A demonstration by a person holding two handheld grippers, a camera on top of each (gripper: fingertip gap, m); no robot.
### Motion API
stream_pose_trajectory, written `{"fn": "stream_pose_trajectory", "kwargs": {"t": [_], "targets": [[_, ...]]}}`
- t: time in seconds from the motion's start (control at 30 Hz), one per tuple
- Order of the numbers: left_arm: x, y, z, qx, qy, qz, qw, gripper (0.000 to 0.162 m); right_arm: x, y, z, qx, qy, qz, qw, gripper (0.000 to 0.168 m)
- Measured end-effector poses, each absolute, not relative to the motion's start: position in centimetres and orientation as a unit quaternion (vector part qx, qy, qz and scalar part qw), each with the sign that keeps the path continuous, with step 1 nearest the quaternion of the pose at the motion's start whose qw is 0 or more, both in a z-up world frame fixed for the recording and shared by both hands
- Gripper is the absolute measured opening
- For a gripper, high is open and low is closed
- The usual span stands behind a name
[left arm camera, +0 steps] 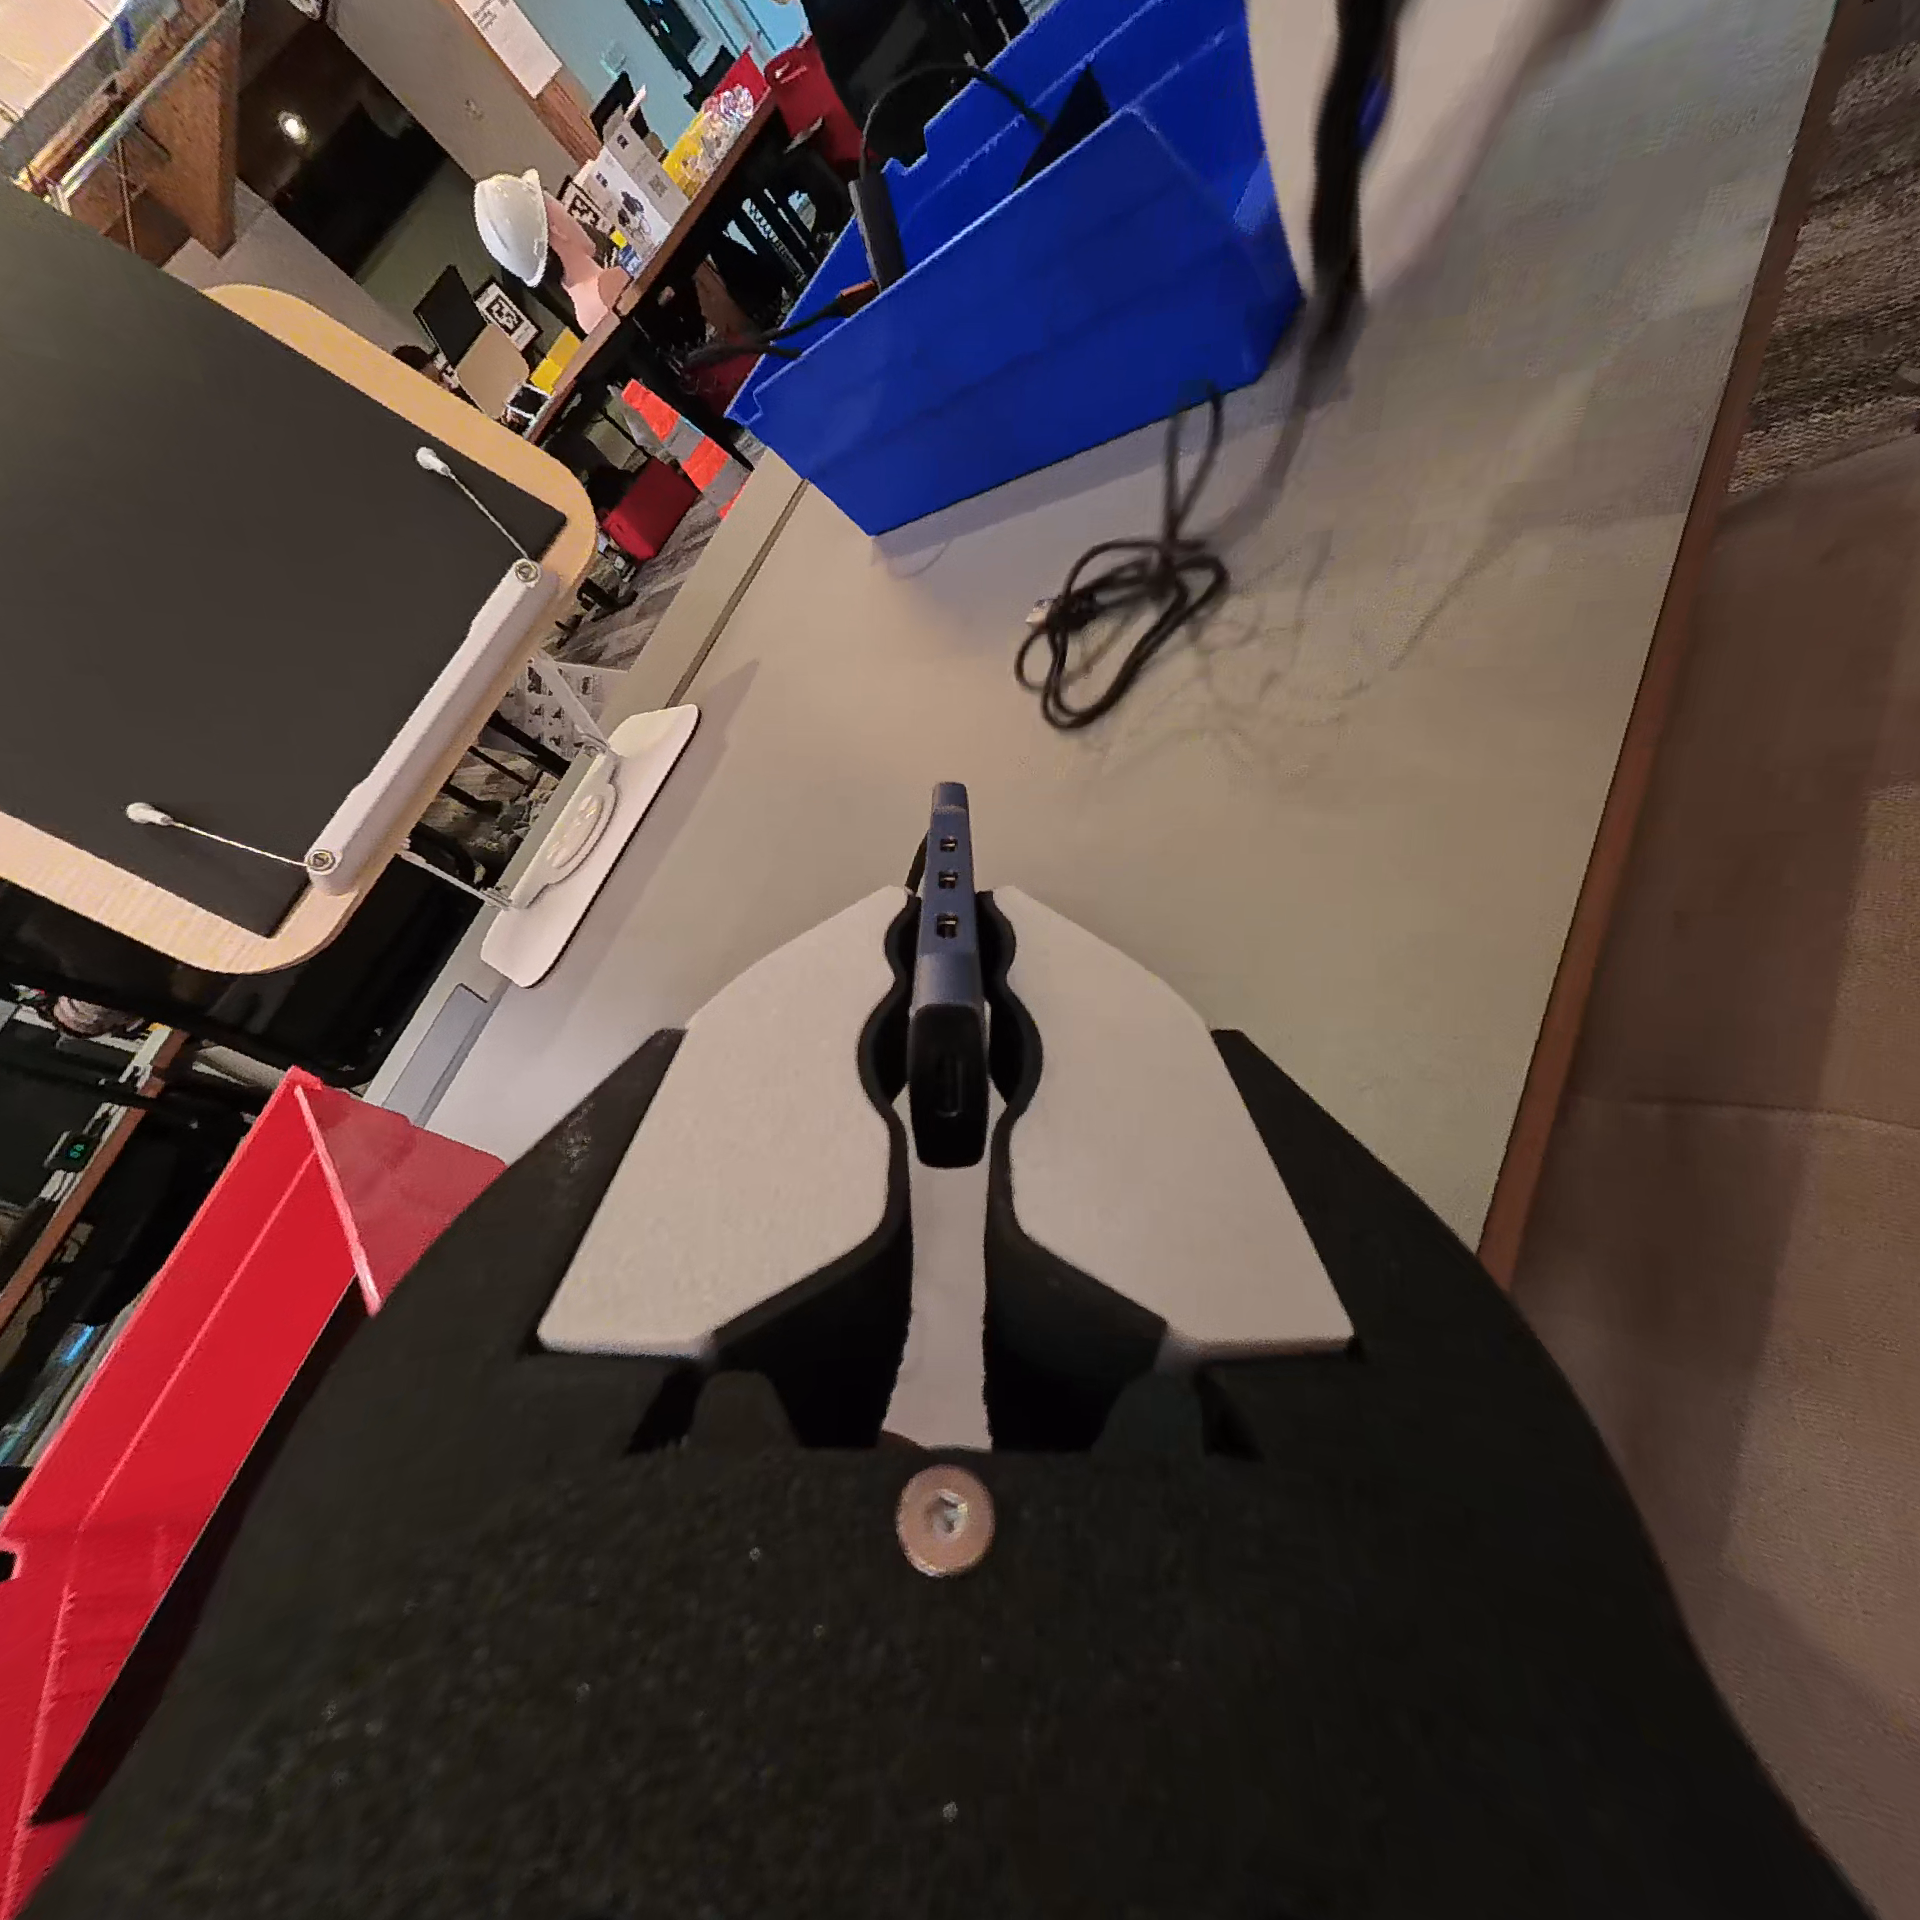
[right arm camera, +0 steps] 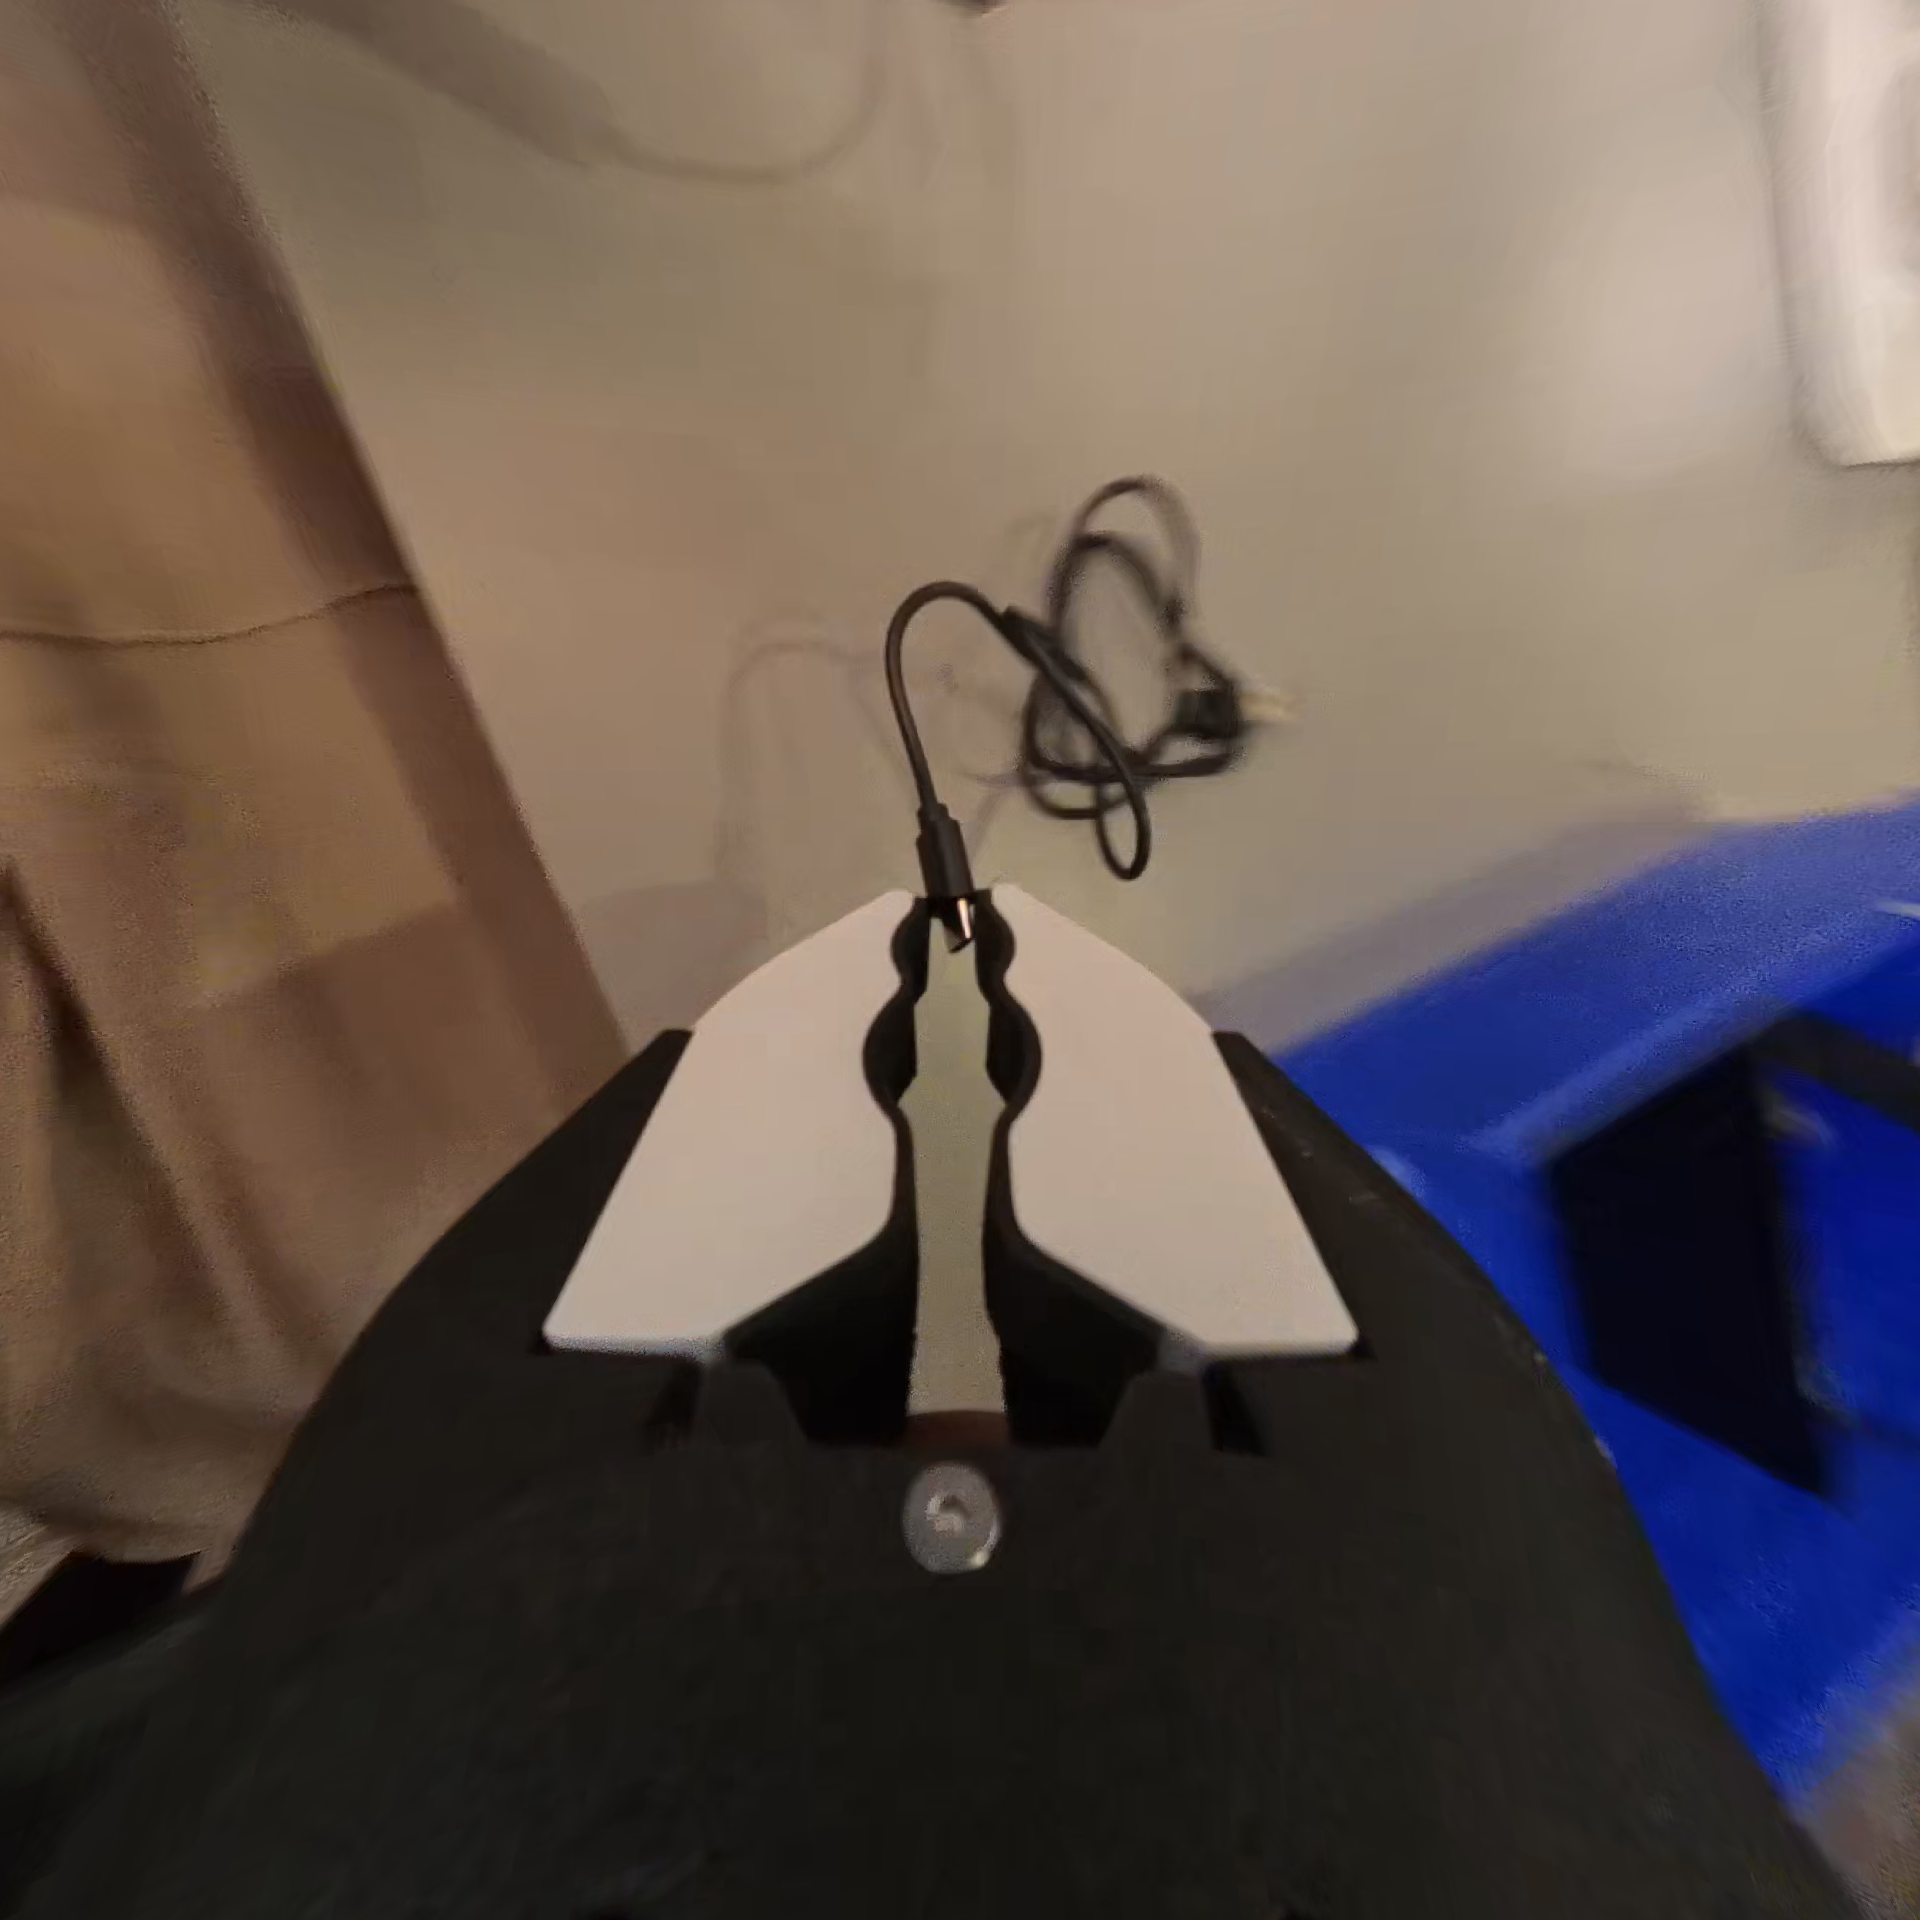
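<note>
Blue bin [left arm camera: 1039,343], red bin [left arm camera: 208,1351], perhaps a white hard hat [left arm camera: 514,223]

The left gripper [left arm camera: 948,914] has its jaws closed on a slim dark hub [left arm camera: 945,997] with a row of small ports, its end poking past the tips above the grey worktop [left arm camera: 1403,831]. A loose black cable [left arm camera: 1122,623] lies coiled farther along, near a blue bin [left arm camera: 1039,343]. A red bin [left arm camera: 208,1351] sits at the worktop's left edge.

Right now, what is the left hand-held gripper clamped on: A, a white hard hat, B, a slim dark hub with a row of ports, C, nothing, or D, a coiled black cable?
B: the left hand-held gripper pinches a slim dark hub with a row of ports along its edge.
</note>
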State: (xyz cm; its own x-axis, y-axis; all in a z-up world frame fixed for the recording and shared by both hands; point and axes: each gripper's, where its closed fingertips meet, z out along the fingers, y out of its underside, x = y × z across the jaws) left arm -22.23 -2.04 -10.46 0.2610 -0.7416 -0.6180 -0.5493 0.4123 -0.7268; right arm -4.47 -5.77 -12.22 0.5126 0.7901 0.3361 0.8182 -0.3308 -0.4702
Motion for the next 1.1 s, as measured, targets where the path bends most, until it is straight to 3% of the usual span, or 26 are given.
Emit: {"fn": "stream_pose_trajectory", "kwargs": {"t": [0.1, 0.17, 0.23, 0.3, 0.43, 0.5, 0.57, 0.63, 0.83, 0.9, 1.1], "targets": [[-22.3, -2.0, -10.4, -0.537, 0.601, -0.080, 0.586, 0.009, -2.2, -4.4, -3.8, -0.796, -0.411, -0.139, 0.422, 0.008], [-22.3, -2.1, -10.3, -0.537, 0.600, -0.083, 0.587, 0.009, -2.0, -4.1, -1.7, -0.767, -0.417, -0.218, 0.436, 0.008], [-22.2, -2.2, -10.1, -0.536, 0.598, -0.087, 0.589, 0.009, -4.3, -3.9, -3.6, -0.734, -0.481, -0.231, 0.421, 0.007], [-22.1, -2.2, -9.8, -0.536, 0.596, -0.093, 0.591, 0.009, -6.6, -3.7, -9.0, -0.750, -0.528, -0.179, 0.357, 0.008], [-22.2, -2.3, -9.5, -0.539, 0.590, -0.102, 0.593, 0.009, -10.2, -3.1, -16.5, -0.839, -0.459, 0.040, 0.289, 0.008], [-22.4, -2.1, -9.5, -0.540, 0.589, -0.098, 0.593, 0.009, -11.6, -3.3, -17.7, -0.860, -0.414, 0.127, 0.272, 0.008], [-22.6, -2.1, -9.6, -0.542, 0.589, -0.095, 0.592, 0.009, -13.5, -4.5, -17.4, -0.851, -0.401, 0.219, 0.258, 0.026], [-22.8, -2.0, -9.8, -0.544, 0.590, -0.094, 0.590, 0.009, -14.5, -5.5, -16.0, -0.828, -0.415, 0.273, 0.260, 0.030], [-23.2, -1.6, -10.4, -0.540, 0.602, -0.078, 0.584, 0.009, -13.0, -5.5, -11.2, -0.664, -0.678, 0.154, 0.274, 0.040], [-23.3, -1.4, -10.2, -0.537, 0.601, -0.074, 0.587, 0.009, -12.7, -4.7, -10.6, -0.578, -0.763, 0.113, 0.267, 0.033], [-24.0, -0.7, -8.4, -0.552, 0.562, -0.092, 0.609, 0.009, -12.3, -2.3, -13.2, -0.373, -0.916, 0.034, 0.143, 0.031]]}}
